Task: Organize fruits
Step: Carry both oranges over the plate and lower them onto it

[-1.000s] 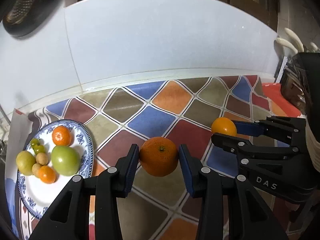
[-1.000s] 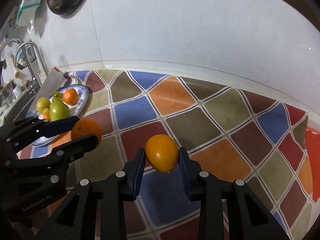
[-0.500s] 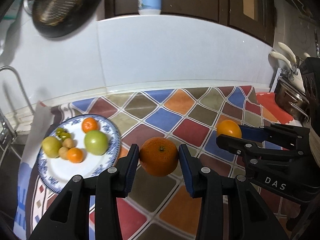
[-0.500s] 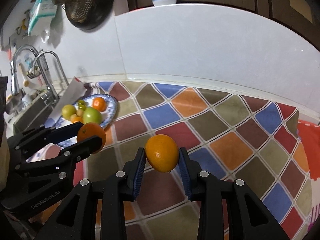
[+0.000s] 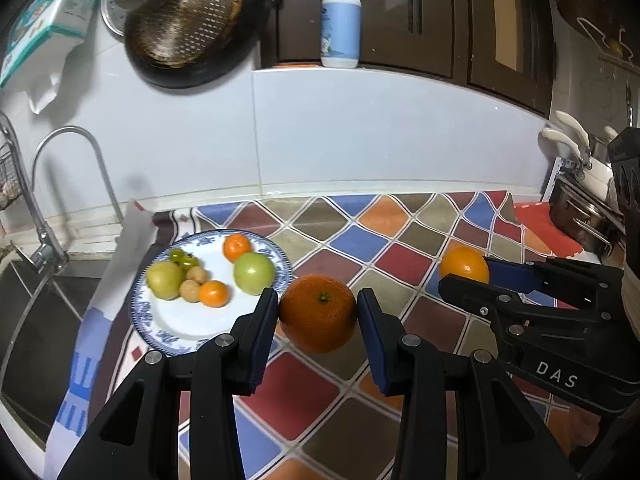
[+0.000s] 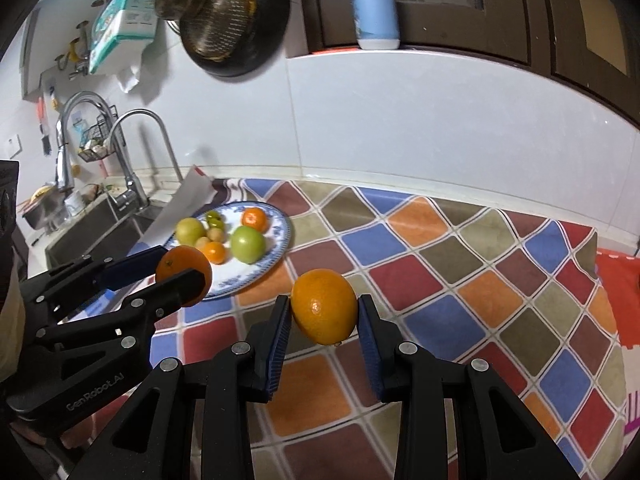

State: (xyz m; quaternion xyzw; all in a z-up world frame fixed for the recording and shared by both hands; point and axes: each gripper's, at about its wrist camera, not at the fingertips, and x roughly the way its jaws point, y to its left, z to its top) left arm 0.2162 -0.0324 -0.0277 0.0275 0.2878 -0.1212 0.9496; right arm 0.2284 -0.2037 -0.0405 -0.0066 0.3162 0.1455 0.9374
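Counter covered by a diamond-patterned cloth (image 5: 360, 240) in red, blue, orange and olive; white tiled backsplash (image 5: 360, 140) behind. Sink (image 6: 100, 224) and faucet (image 6: 132, 152) at 9 o'clock; dark pan (image 5: 192, 24) and pump bottle (image 5: 340, 20) at 12. Blue-rimmed plate (image 5: 160, 340) of small fruit at 10 o'clock. Left gripper (image 5: 318, 316) pinches a dark orange (image 5: 318, 312); right gripper (image 6: 324, 312) pinches a lighter orange (image 6: 324, 306), both above the cloth.
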